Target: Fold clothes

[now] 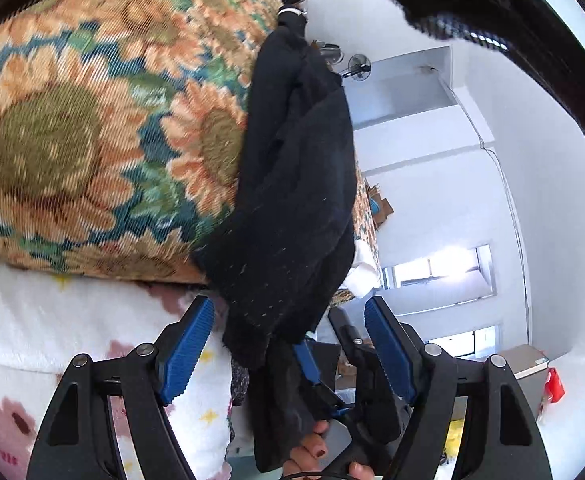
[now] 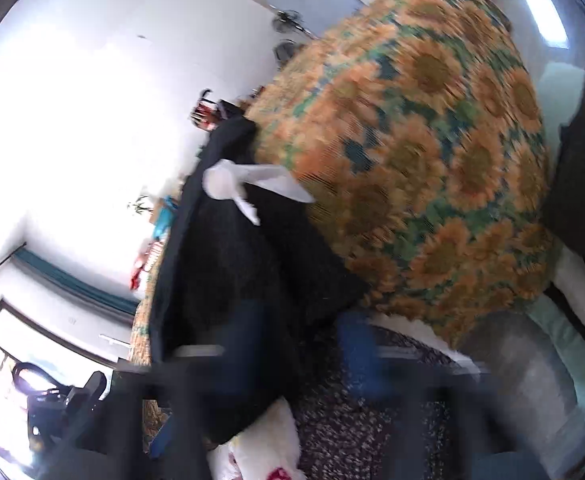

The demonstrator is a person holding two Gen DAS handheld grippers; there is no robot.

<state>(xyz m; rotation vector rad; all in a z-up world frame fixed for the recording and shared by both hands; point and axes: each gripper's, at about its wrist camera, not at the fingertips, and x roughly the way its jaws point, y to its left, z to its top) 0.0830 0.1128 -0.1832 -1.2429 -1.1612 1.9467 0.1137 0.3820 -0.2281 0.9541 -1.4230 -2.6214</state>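
Left gripper (image 1: pixel 288 332): blue-padded jaws spread wide, pads pressing nothing; right gripper (image 1: pixel 334 354): seen ahead of it, held in a hand (image 1: pixel 320 452), its own view motion-blurred, jaws apart.

The garment (image 1: pixel 292 184) is black. The bed cover (image 1: pixel 92 120) has orange sunflowers on green and blue. The gripper pads (image 1: pixel 184 352) are blue.
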